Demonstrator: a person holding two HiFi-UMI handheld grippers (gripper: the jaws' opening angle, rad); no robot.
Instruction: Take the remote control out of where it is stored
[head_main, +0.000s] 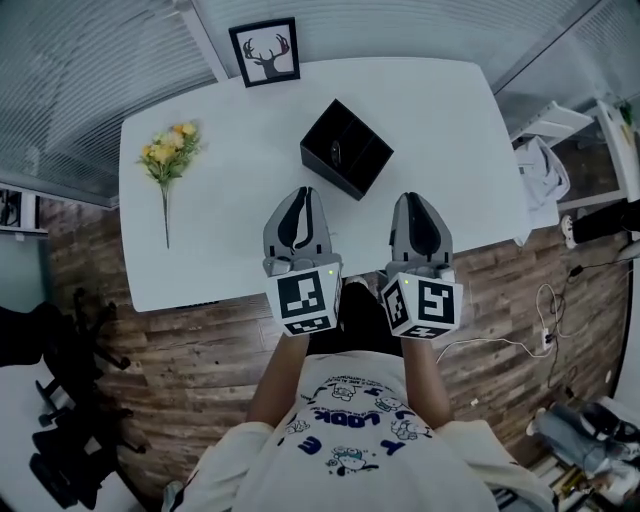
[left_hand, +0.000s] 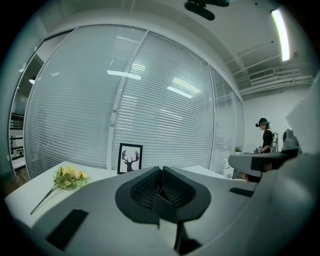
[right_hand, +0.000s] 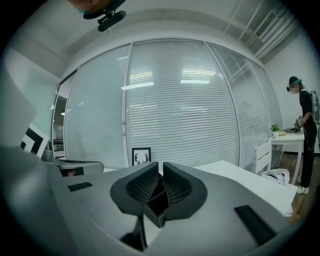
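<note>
A black open-topped box (head_main: 345, 150) stands on the white table (head_main: 230, 230), toward its far middle. A small grey item (head_main: 336, 152) shows inside it; I cannot make out more of the remote control. My left gripper (head_main: 303, 192) and right gripper (head_main: 413, 198) hover side by side over the table's near edge, short of the box. The left gripper (left_hand: 161, 170) has its jaws closed tip to tip with nothing between them. On the right gripper (right_hand: 161, 165) the jaws are also together and empty, and a corner of the black box (right_hand: 152, 209) shows below them.
A yellow flower sprig (head_main: 168, 152) lies at the table's left. A framed deer picture (head_main: 266, 52) stands at the far edge. White cloth (head_main: 545, 175) hangs off the right side, an office chair (head_main: 70, 400) is at the left, and cables (head_main: 545, 320) lie on the floor. A person (right_hand: 305, 135) stands far right.
</note>
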